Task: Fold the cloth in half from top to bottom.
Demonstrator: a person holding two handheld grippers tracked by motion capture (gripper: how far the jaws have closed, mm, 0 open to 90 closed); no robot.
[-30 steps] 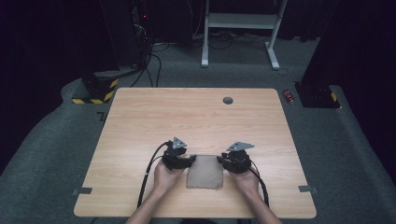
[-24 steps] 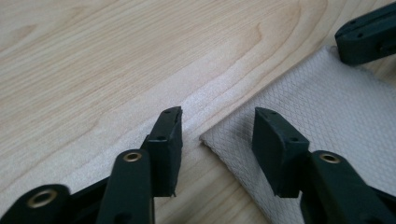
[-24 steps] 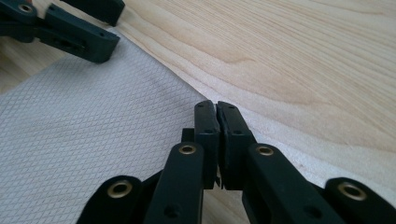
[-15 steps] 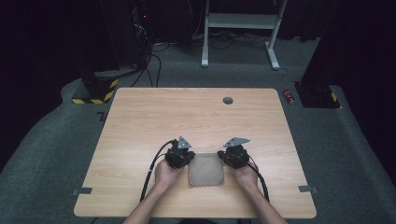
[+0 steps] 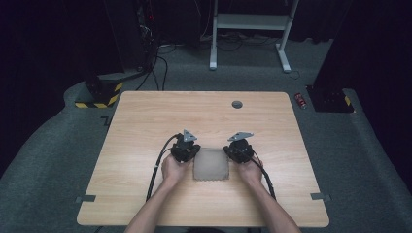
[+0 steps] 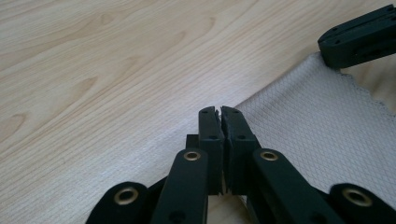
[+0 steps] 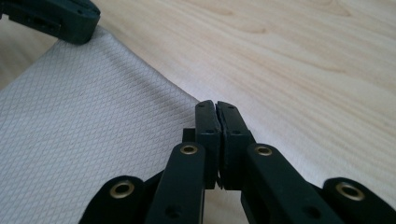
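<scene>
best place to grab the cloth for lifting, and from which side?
By its two far corners, one from each side. The cloth lies flat on the table, so only edges offer purchase. The left tool and right tool are shut there, each pinching a corner.

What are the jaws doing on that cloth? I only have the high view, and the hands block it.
Observer: In the left gripper view, the left hand-held gripper is shut, with a corner of the cloth pinched between its jaws.
Operator: Right one?
Observer: Same. The right hand-held gripper is shut on the cloth's other far corner.
Operator: Fabric?
Observer: Close up, it shows a fine diamond weave, pale grey.
</scene>
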